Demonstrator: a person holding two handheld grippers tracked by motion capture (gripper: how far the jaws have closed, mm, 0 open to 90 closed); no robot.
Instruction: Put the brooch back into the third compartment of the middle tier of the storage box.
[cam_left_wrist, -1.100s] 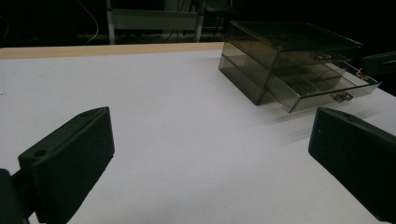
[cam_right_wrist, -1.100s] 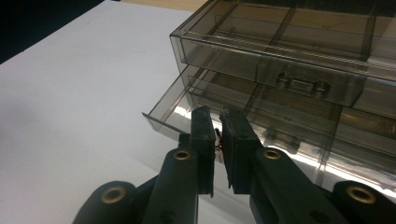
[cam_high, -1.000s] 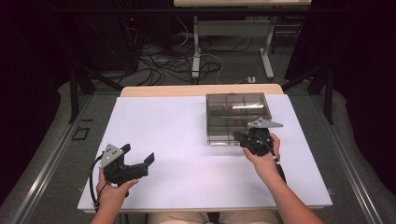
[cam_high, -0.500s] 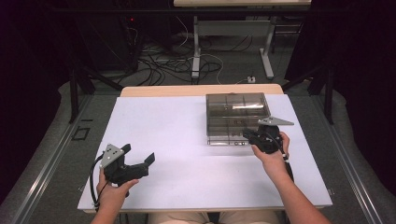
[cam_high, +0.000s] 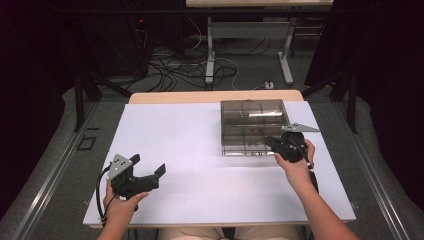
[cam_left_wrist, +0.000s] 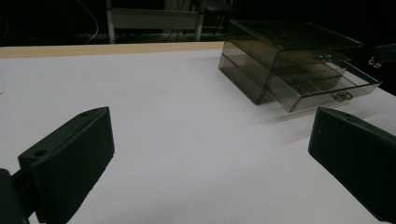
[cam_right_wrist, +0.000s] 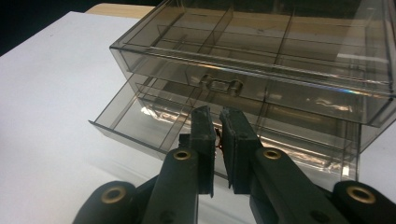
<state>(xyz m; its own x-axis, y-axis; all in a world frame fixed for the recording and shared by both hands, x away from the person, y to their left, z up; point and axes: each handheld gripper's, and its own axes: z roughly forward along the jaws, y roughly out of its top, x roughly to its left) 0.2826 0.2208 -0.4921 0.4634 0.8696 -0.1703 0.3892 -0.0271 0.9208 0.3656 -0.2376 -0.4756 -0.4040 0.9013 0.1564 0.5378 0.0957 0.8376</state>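
A smoky clear drawer box (cam_high: 252, 117) stands at the back right of the white table (cam_high: 190, 145). Its lower drawer (cam_right_wrist: 140, 116) is pulled out, and the upper drawer (cam_right_wrist: 219, 86) is pushed in. My right gripper (cam_high: 272, 143) hovers at the box's front, over the pulled-out drawer, with its jaws (cam_right_wrist: 215, 114) shut on a tiny orange-red piece (cam_right_wrist: 218, 138). That piece (cam_left_wrist: 373, 61) also dangles beside the box (cam_left_wrist: 289, 51) in the left gripper view. At the table's front left my left gripper (cam_high: 148, 166) rests low, open with nothing between its fingers (cam_left_wrist: 70, 158).
A wooden strip (cam_high: 215, 96) runs along the table's far edge. Behind it are metal table legs (cam_high: 210, 50) and cables (cam_high: 175, 70) on the floor. Bare white tabletop lies between the two grippers.
My right gripper has shifted a little to the right along the box's front, still shut on the tiny piece. The left gripper has stayed where it was.
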